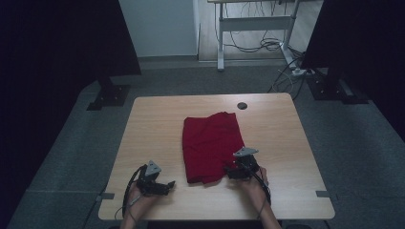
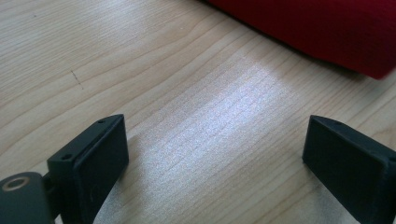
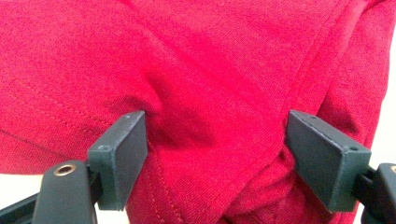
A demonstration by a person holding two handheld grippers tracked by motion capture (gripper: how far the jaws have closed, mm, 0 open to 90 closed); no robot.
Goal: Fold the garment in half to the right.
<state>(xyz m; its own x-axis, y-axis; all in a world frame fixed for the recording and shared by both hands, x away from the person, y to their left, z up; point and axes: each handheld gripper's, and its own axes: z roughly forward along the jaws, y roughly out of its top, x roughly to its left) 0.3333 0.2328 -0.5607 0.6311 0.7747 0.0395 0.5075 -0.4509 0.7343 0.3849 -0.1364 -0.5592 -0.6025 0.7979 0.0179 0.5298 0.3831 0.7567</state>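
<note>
A folded red garment (image 1: 211, 145) lies mid-tabletop (image 1: 143, 124). The right tool (image 1: 231, 171) is spread wide at its near right corner — jaws astride the cloth, gripping nothing. The left tool (image 1: 170, 184) gapes empty over bare wood beside the garment.

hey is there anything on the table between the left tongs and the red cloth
Nothing visible. The left tongs sit open over bare wooden table, with the red cloth a short way ahead and apart from them. The right tongs are already open at the cloth's near corner.
</note>
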